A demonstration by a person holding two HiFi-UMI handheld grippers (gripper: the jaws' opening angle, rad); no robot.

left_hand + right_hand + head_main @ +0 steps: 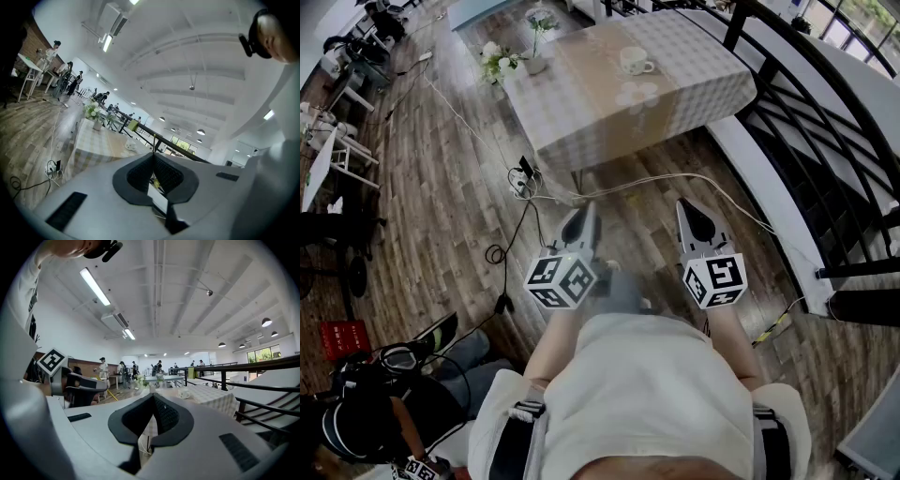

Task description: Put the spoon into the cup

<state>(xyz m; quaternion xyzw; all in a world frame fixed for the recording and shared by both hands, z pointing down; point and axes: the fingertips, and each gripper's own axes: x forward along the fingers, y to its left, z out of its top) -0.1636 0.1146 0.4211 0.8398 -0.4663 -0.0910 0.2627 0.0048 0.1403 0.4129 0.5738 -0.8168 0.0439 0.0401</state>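
Observation:
A white cup (636,62) on a saucer stands on the checked tablecloth of the table (581,103), far ahead of me. It is also small in the left gripper view, the cup (130,146), and in the right gripper view, the cup (183,393). I cannot make out the spoon in any view. My left gripper (586,214) and right gripper (689,208) hang side by side over the wooden floor, well short of the table. Both are shut with nothing between the pads, as the left gripper (153,154) and right gripper (153,397) show close up.
A flower vase (534,58) and a second bunch of flowers (500,62) stand at the table's far left. A power strip (522,178) with cables lies on the floor before the table. A black railing (825,141) runs along the right. A person (384,394) sits low at the left.

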